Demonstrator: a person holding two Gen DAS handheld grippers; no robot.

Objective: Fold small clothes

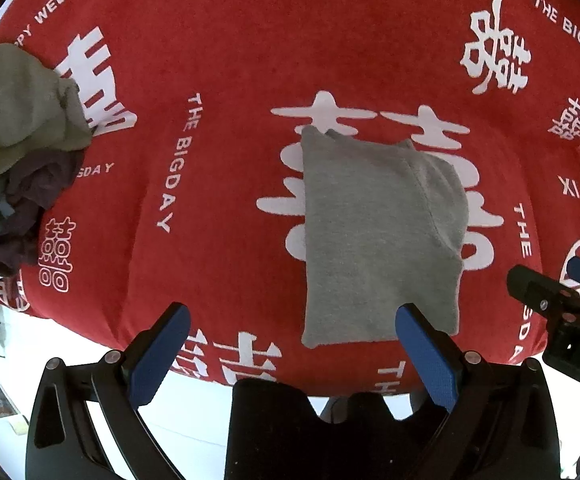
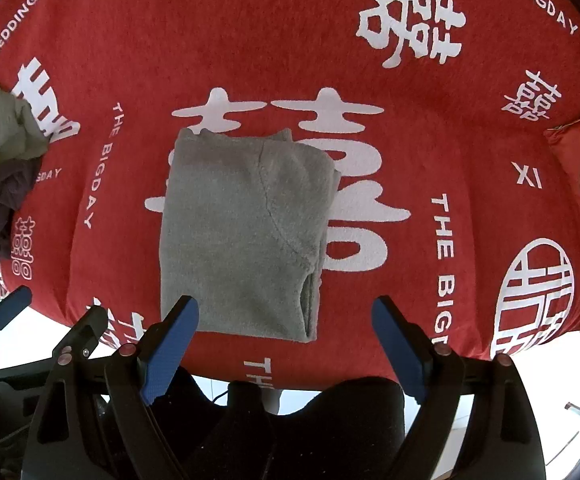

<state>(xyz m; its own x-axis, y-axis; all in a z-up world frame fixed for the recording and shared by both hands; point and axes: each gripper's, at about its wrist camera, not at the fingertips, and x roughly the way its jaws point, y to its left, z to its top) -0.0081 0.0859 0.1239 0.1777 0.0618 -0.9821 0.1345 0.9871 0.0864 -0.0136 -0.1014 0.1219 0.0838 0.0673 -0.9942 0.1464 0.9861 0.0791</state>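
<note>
Grey garment (image 1: 374,240) folded flat, just ahead of both grippers' (image 1: 292,336) (image 2: 285,328) spread, empty jaws.

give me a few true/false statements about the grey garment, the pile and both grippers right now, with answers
1. The grey garment lies folded on the red cloth. True.
2. The left gripper is shut on the garment. False: its jaws stand wide open and hold nothing.
3. A pile of clothes sits to the left of the garment. True.
4. The right gripper holds a green shirt. False: it is open and empty, near the garment's near edge.
5. The pile touches the garment. False: bare red cloth lies between them.
</note>
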